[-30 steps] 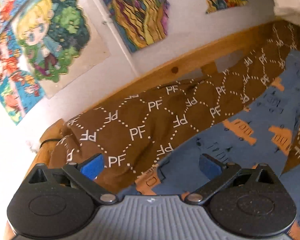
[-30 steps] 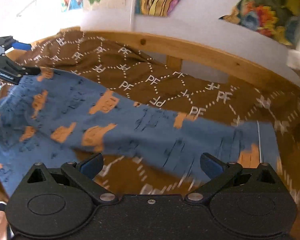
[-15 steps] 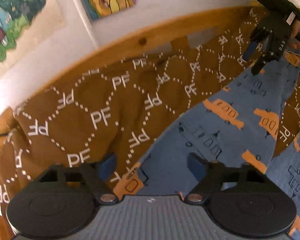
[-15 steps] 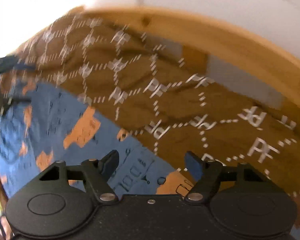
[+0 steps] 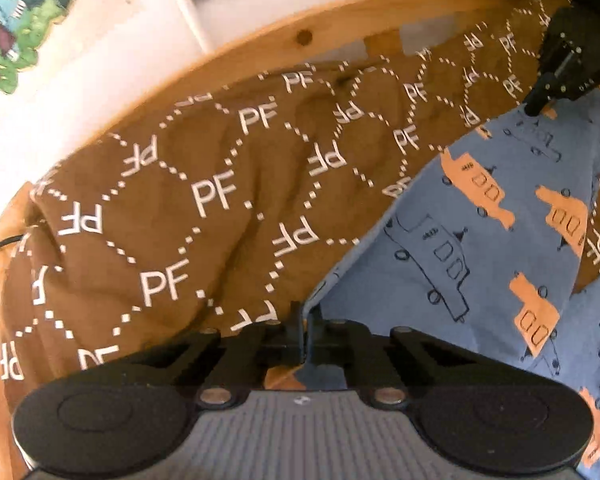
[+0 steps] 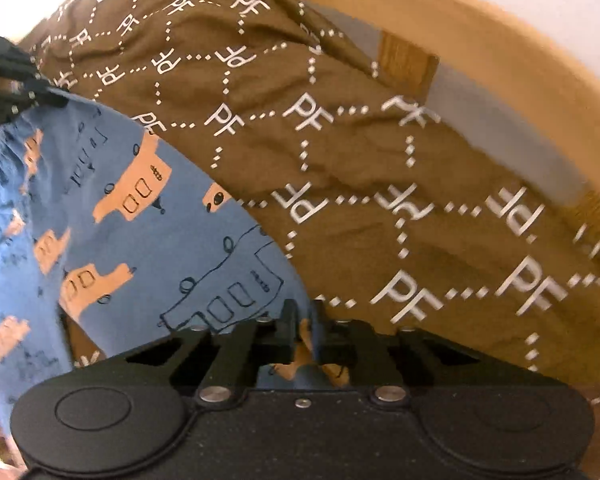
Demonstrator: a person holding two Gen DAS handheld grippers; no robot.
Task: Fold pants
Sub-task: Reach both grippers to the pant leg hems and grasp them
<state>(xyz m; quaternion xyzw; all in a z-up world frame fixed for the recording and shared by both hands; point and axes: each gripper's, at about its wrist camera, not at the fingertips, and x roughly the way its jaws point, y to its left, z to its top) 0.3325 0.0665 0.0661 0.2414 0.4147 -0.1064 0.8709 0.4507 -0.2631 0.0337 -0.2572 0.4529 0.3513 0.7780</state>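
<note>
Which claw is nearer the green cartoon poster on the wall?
Left. The left claw pinches the pants down-right of the poster; the right claw pinches them farther right along the bed rail.

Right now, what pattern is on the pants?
Blue pants printed with orange and outlined vehicles; clearest in the left wrist view.
</note>
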